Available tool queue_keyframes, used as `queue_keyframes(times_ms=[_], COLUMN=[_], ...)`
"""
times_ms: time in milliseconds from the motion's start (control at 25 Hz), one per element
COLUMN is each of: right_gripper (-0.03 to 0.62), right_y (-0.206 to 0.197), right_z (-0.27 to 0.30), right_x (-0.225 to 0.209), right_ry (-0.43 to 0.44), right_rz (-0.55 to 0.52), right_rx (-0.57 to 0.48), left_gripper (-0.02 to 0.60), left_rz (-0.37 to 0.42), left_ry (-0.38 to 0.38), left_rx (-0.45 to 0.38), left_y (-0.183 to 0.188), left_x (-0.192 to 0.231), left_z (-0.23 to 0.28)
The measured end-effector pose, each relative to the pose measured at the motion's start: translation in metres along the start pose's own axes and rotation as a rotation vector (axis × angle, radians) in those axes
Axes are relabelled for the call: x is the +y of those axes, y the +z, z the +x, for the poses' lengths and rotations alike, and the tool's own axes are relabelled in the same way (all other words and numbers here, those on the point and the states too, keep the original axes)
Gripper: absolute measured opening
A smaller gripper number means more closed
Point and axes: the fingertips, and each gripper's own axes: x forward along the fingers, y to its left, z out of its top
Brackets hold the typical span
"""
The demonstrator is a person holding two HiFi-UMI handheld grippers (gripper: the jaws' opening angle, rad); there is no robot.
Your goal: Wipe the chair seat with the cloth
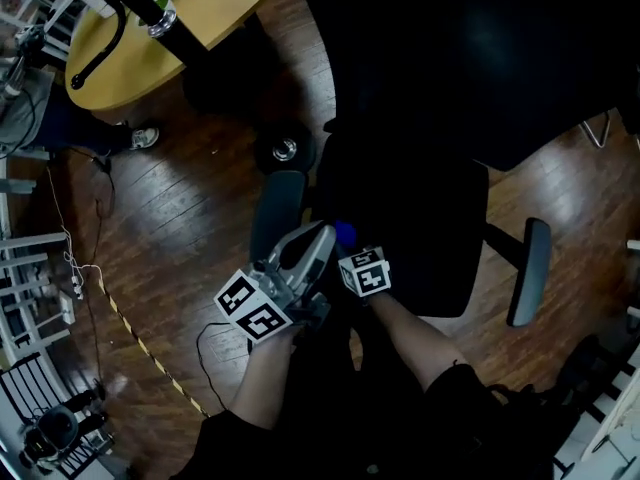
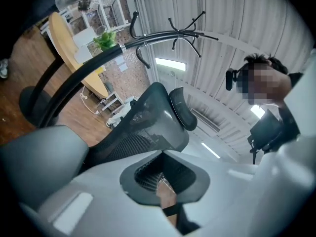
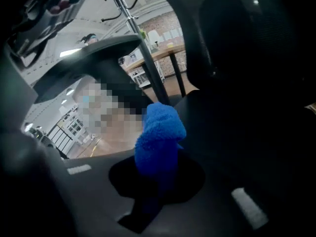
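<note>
Left tool [image 1: 318, 238]: I read its jaws as closed together with nothing gripped. It sits just beside the right tool, over the near edge of the chair, and it is tilted up towards the backrest [image 2: 148, 122] and the ceiling.

Right tool [image 1: 348, 248]: its jaws are clamped on the cloth [image 1: 345, 233].

Cloth: blue and fluffy, bunched into a wad that sticks out past the right tool's jaws. From my head view it is at the near corner of the chair seat [image 1: 420, 228], beside the armrest [image 1: 275, 208] on my left. I cannot tell whether it touches the seat.

Chair seat: black and in deep shadow, so I can make out no surface detail.

Second armrest [image 1: 528, 268]: on the far side of the seat, well apart from both tools.

Floor [image 1: 190, 198]: dark wooden boards.

Tabletop [image 1: 220, 8]: rounded, light wood, beyond the chair at my upper left.
</note>
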Motion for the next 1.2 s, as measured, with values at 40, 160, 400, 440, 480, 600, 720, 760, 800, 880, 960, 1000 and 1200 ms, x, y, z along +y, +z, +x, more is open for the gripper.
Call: queue_keyframes(times_ms=[40, 160, 400, 440, 480, 600, 720, 760, 800, 880, 960, 1000, 1200], right_gripper=[0.037, 0.037, 0.037, 0.037, 0.037, 0.037, 0.037, 0.038, 0.037, 0.037, 0.037, 0.037, 0.037], right_y=[0.001, -0.006, -0.019, -0.024, -0.03, -0.057, -0.085, -0.093, -0.098, -0.106, -0.116, -0.12, -0.135], right_z=[0.009, 0.028, 0.015, 0.007, -0.001, -0.026, -0.052, -0.065, -0.081, -0.115, -0.148, -0.163, -0.21], right_x=[0.014, 0.035, 0.026, 0.017, 0.007, -0.038, -0.085, -0.101, -0.118, -0.148, -0.177, -0.189, -0.227], right_ry=[0.02, 0.025, 0.015, 0.003, -0.009, -0.075, -0.163, -0.201, -0.241, -0.329, -0.425, -0.461, -0.538], right_rz=[-0.019, -0.051, -0.07, -0.05, -0.022, 0.028, 0.068, 0.09, 0.111, 0.145, 0.177, 0.197, 0.237], right_rx=[0.012, 0.041, 0.045, 0.046, 0.047, 0.064, 0.083, 0.083, 0.078, 0.066, 0.06, 0.051, 0.015], left_gripper=[0.0, 0.0, 0.0, 0.0, 0.0, 0.0, 0.0, 0.0, 0.0, 0.0, 0.0, 0.0, 0.0], left_rz=[0.002, 0.009, -0.005, -0.006, -0.007, -0.01, -0.019, -0.022, -0.024, -0.025, -0.026, -0.028, -0.038], left_ry=[0.007, 0.021, 0.018, 0.004, -0.011, -0.054, -0.093, -0.108, -0.126, -0.176, -0.225, -0.239, -0.265], left_rx=[-0.006, -0.015, -0.016, -0.004, 0.009, 0.05, 0.099, 0.115, 0.131, 0.172, 0.215, 0.229, 0.26], left_y=[0.002, 0.007, 0.009, 0.006, 0.003, -0.009, -0.026, -0.033, -0.039, -0.051, -0.061, -0.064, -0.082], left_x=[0.002, 0.006, 0.011, 0.008, 0.006, -0.003, -0.009, -0.013, -0.017, -0.029, -0.04, -0.044, -0.06], left_z=[-0.005, -0.02, -0.025, -0.019, -0.012, 0.011, 0.035, 0.044, 0.053, 0.071, 0.084, 0.087, 0.099])
